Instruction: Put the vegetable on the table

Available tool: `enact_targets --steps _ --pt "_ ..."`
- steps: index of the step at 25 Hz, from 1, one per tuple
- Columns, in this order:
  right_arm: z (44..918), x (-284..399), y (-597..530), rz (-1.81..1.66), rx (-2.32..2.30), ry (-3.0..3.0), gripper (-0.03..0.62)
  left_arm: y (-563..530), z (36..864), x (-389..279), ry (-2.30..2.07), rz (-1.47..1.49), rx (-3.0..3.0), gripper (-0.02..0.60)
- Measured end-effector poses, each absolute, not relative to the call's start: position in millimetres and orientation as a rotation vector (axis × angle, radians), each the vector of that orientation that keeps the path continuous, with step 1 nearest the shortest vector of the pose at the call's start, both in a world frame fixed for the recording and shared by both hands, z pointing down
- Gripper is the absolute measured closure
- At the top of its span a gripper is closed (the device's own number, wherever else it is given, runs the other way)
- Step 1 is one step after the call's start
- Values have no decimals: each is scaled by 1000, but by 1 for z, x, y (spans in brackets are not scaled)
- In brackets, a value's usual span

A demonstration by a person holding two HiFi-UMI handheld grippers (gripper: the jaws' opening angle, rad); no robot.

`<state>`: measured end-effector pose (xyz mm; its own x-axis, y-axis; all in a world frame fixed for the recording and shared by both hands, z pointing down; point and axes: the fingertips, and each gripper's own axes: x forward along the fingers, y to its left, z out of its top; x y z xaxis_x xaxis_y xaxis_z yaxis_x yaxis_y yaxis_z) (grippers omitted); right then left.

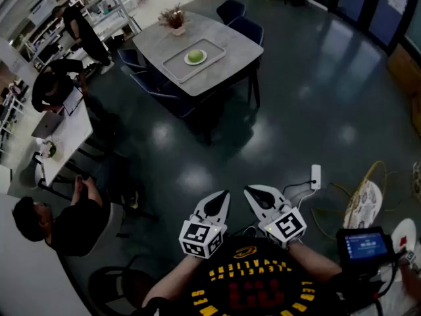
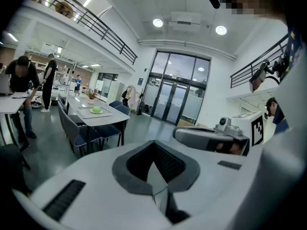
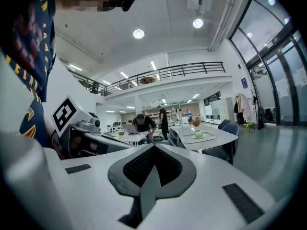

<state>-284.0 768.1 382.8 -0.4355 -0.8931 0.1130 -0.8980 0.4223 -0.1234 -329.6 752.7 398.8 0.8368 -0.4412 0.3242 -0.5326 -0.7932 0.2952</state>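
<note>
Currently logged, item by item.

Vegetable [image 1: 195,56]: round and pale green. It sits on a white plate [image 1: 203,53] inside a grey tray [image 1: 176,66], near the middle of the table [image 1: 231,39]. It is well apart from me, across a stretch of dark floor [image 1: 316,91].

Left gripper [image 1: 222,199]: clenched, jaws pressed together, nothing between them.

Right gripper [image 1: 254,193]: likewise clenched and empty.

Pose: I hold both grippers low and close to the chest, marker cubes toward the body. The jaws point forward toward the table. The two tips lean in near one another and do not touch.

Step in hand (my judgement): the approach. Nothing is grasped yet, so the task is barely begun.

Handling notes:
- Walk up to a table side free of the blue chairs [image 1: 248,26].
- Spread one gripper's jaws before reaching in.
- Close across the widest part of the vegetable, since a round thing may roll off the plate.
- Lift it clear of the tray rim.
- Set it on bare table top beside the tray, away from the potted plant [image 1: 175,18].
</note>
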Motion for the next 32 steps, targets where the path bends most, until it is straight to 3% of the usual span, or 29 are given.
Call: enact_targets --steps 17,32 --pt "383 -284 735 302 1644 -2665 599 719 400 -341 -813 349 2578 581" --pt "371 -292 527 334 1682 -2587 599 503 381 -351 -747 219 2604 581"
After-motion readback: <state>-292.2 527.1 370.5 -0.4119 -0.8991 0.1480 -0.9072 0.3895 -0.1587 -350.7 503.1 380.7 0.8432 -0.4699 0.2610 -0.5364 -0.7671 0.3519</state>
